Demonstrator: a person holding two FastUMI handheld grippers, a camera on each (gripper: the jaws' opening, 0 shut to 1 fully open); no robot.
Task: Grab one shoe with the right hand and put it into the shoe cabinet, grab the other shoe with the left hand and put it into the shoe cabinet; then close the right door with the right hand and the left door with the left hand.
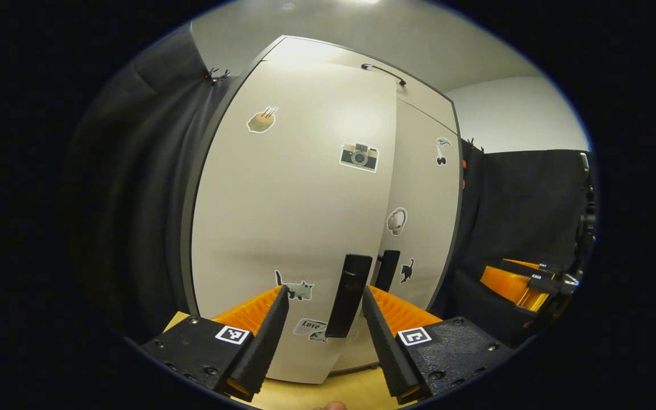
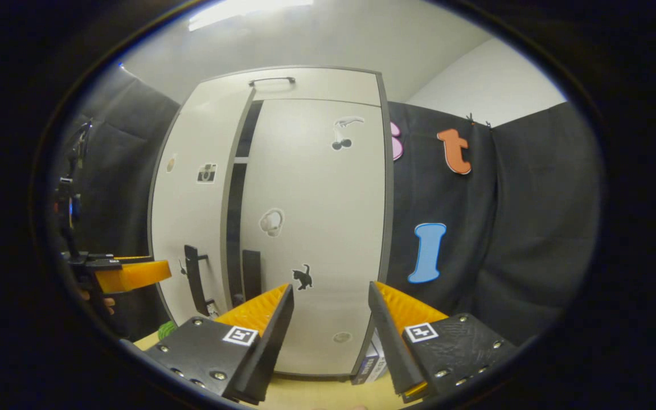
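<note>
In the left gripper view the left gripper (image 1: pixel 325 324) is released, its fingers (image 1: pixel 259 336) spread wide with nothing between them. Between the fingers, further off, I see the dark handle (image 1: pixel 349 295) of the left door (image 1: pixel 288 216); the fingers are near it but do not touch it. This door stands slightly ajar, its edge in front of the right door (image 1: pixel 425 216). At the far right of this view the right gripper (image 1: pixel 524 285) hangs apart from the cabinet.

In the right gripper view the right gripper (image 2: pixel 328 330) is also released and holds nothing. In front of it is the right door (image 2: pixel 316 228), which looks shut against the cabinet (image 2: pixel 328 82). Beside it the left door (image 2: pixel 191 188) leaves a dark gap (image 2: pixel 237 216). The left gripper (image 2: pixel 128 274) shows at the left, near that door's handle (image 2: pixel 193 279). The shoes cannot be seen; whether they are inside I cannot tell. The cabinet stands on a light wooden floor (image 2: pixel 316 396).
</note>
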